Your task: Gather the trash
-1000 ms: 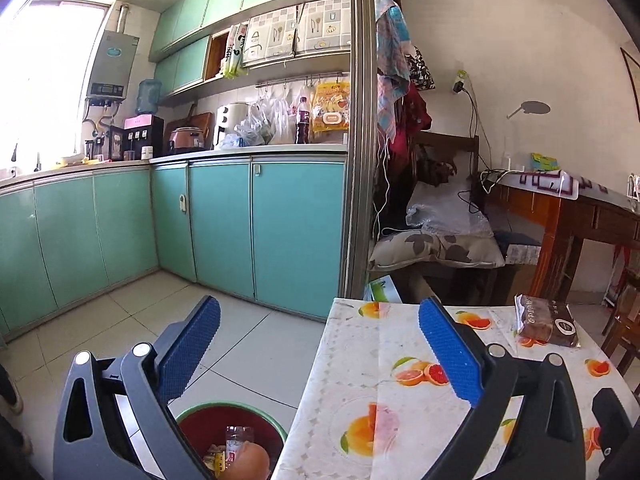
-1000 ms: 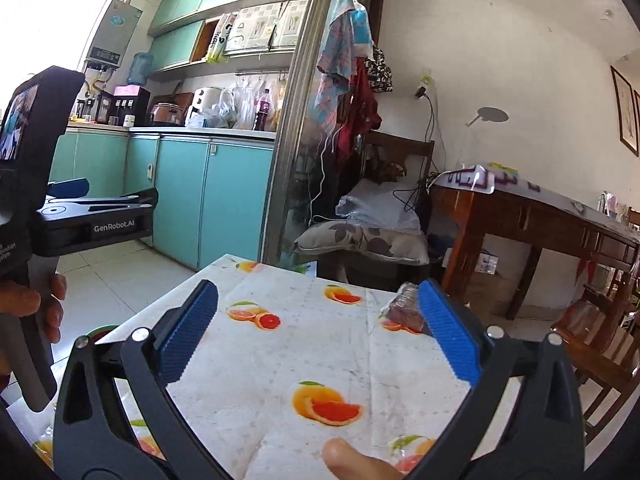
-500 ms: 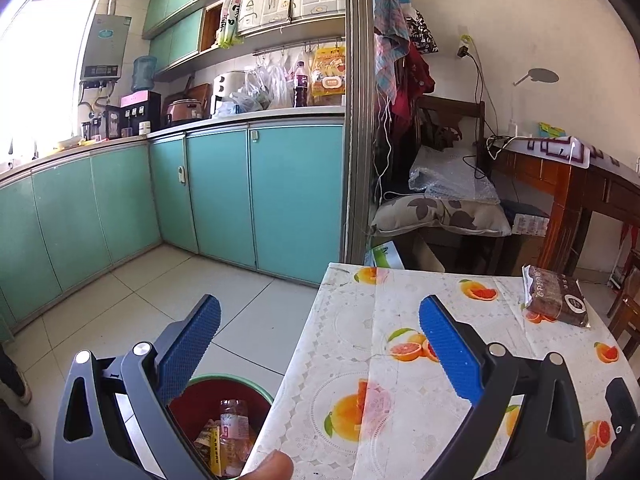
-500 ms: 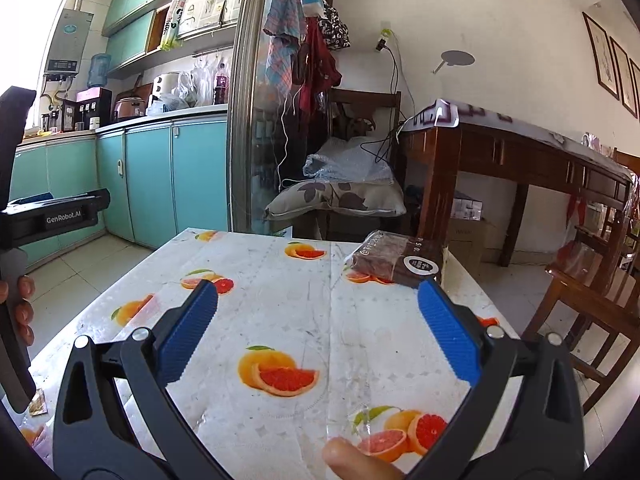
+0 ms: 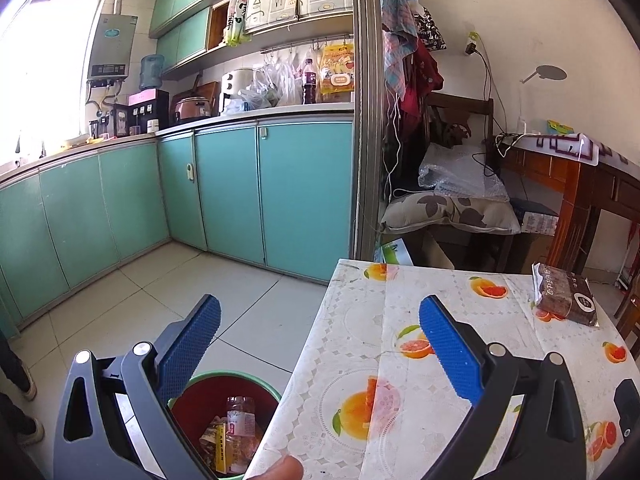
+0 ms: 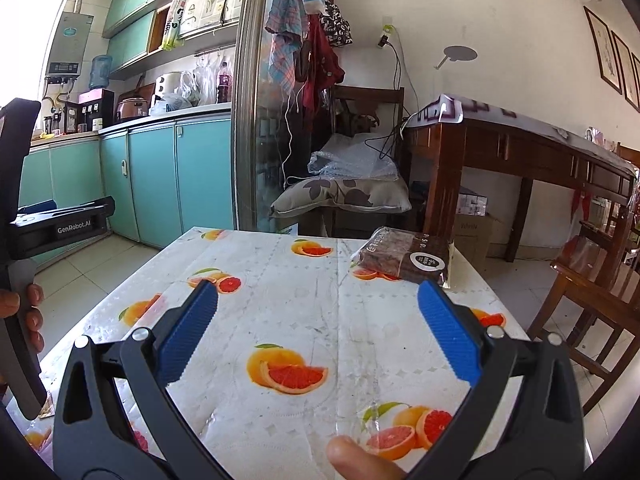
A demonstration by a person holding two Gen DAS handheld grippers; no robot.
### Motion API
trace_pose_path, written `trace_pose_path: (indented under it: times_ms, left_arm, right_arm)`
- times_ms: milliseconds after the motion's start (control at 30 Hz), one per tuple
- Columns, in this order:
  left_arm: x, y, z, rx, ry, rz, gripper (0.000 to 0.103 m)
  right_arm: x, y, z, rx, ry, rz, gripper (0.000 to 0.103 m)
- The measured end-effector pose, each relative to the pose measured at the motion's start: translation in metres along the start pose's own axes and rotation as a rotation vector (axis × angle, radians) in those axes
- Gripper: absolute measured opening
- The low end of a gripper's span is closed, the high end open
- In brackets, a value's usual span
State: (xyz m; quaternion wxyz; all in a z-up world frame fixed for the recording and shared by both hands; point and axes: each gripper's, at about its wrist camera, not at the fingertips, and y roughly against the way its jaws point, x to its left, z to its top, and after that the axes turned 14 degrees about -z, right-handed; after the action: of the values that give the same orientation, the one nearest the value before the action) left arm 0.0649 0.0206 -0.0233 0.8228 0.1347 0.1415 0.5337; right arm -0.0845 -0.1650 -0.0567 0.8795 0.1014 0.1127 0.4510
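Left wrist view: the left gripper (image 5: 320, 344) has its blue fingers (image 5: 448, 350) spread wide apart with nothing between them, straddling the left edge of the table (image 5: 404, 280), which carries an orange-print cloth. Compared with a second ago this camera has lifted and tipped, so more of the table's cloth and the floor shows, and the thumb tip at the bottom edge has come into sight. Directly beneath the left finger stands the trash bin (image 5: 262, 384), green-rimmed and red inside, on the floor just beside the table's left edge; a clear plastic bottle (image 5: 240, 420) and yellow wrappers (image 5: 219, 450) lie in it, seen more fully than before. A dark wrapped packet (image 5: 566, 300) lies near the table's far right corner, well apart from the gripper.

In the right wrist view, the right gripper (image 6: 318, 330) is likewise parted and empty, hovering over the near half of the table (image 6: 280, 292). It has swung right and moved in since a second ago: the packet (image 6: 404, 256) now sits clear at the far right corner, beyond the right finger, rather than partly hidden behind it. The left gripper's handle (image 6: 60, 224) appears at the left edge of this view, held in the left hand (image 6: 28, 312). A small wrapper scrap (image 6: 46, 404) lies at the table's near left edge.
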Motion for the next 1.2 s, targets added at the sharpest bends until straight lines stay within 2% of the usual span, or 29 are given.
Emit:
trace_pose_path:
  times_ms: [1200]
  left_arm:
    - [0.001,-0.005,-0.003,0.021,-0.002,0.004,0.096]
  right_arm:
    - [0.004,-0.010,-0.003,0.048,0.004,0.013,0.099]
